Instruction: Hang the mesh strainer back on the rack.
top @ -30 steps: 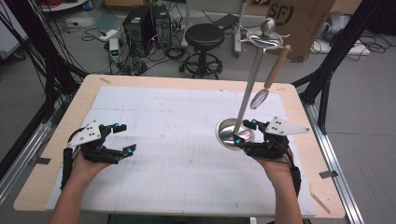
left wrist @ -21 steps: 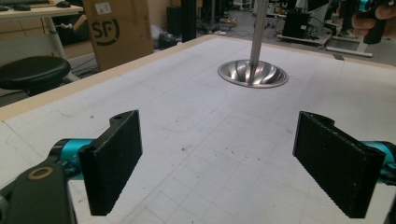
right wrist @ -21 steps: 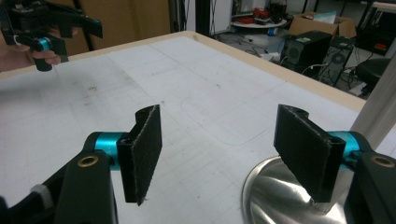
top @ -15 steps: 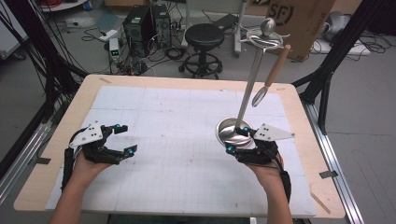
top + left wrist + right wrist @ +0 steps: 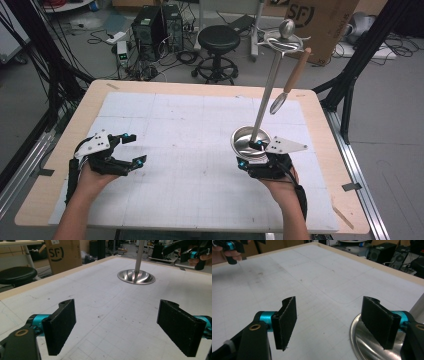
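A steel stand has a round dished base right of the table's middle, and its pole rises to a hooked top. From a hook hangs a spoon with a wooden handle. My right gripper stands open against the base's near edge. In the right gripper view one jaw hovers over the base's rim, and nothing lies between the pads. My left gripper is open at the front left, far from the stand. The left gripper view looks across at the base.
A white gridded mat covers most of the wooden table. Beyond the far edge stand a black stool, computer towers and a cardboard box. Black frame struts rise at the right.
My right gripper has slid left from the right of the stand's base to its near edge. The left gripper has barely moved.
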Demonstrator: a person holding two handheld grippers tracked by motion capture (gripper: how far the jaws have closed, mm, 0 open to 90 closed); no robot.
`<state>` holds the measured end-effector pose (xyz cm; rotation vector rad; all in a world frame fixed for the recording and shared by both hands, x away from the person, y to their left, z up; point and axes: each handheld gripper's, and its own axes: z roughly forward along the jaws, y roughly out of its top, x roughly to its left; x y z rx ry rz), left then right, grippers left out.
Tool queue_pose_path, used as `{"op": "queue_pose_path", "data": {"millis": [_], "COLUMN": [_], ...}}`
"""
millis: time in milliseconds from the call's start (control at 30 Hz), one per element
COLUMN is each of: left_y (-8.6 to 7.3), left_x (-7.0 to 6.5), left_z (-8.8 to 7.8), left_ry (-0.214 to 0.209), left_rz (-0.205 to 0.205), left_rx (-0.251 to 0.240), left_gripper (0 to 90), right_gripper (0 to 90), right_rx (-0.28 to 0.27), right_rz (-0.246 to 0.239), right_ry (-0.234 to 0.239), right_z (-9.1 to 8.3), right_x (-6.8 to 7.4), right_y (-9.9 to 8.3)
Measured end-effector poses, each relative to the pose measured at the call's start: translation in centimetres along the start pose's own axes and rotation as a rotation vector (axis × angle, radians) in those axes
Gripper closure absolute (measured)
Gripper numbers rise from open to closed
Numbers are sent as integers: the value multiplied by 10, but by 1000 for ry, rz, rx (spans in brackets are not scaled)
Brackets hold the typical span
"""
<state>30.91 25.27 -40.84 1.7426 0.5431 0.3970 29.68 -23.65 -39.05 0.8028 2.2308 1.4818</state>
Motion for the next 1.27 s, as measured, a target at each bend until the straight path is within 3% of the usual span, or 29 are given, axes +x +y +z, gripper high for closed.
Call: {"op": "queue_pose_path", "data": {"millis": [367,1267], "left_y": [-3,-3], "left_x": [0,0], "left_z": [4,5], "left_ry": [-9,-14], "left_rz": [4,3], "left_rx": [21,30], "left_gripper": [161,161], "right_gripper": [253,253], "right_rx": [87,102], "right_rz": [26,5], "right_ry": [4,13], "right_z": [15,20], "right_x": [-3,-1], "right_y": [-13,-13]}}
